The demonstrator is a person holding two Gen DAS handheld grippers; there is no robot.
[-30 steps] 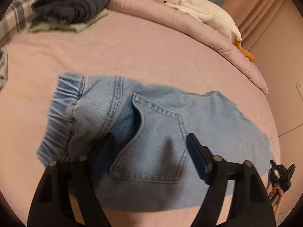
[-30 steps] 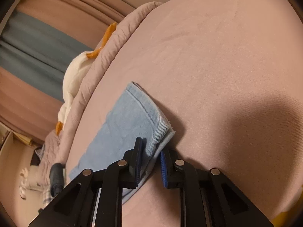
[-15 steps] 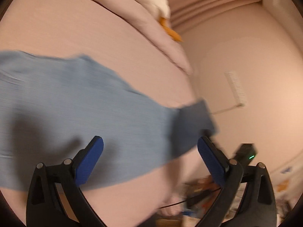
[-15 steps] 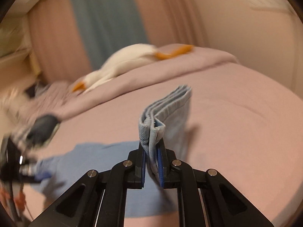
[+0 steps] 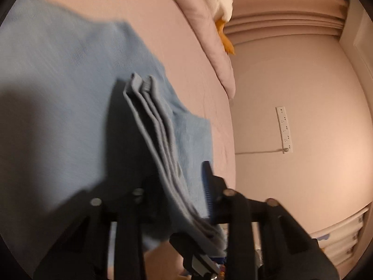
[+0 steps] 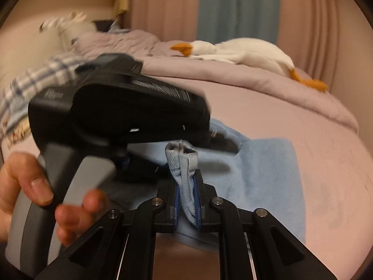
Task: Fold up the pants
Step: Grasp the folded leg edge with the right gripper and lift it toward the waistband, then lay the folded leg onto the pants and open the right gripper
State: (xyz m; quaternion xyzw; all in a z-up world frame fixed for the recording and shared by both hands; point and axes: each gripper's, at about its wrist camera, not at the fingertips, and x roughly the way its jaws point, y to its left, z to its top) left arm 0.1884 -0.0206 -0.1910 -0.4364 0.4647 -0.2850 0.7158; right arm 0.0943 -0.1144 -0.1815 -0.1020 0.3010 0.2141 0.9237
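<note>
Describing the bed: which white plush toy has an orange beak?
The long goose lying on the quilt; the blurred fluffy toy shows no orange.

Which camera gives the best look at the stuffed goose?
The right wrist view: the stuffed goose lies whole along the duvet, beak to feet. The left wrist view catches only its white rump and one orange foot at the top edge.

Your work surface is a pink bed [image 6: 326,163]; pants [image 6: 268,175], quilt [image 6: 233,77] and plaid cloth [image 6: 35,77] lie on it
</note>
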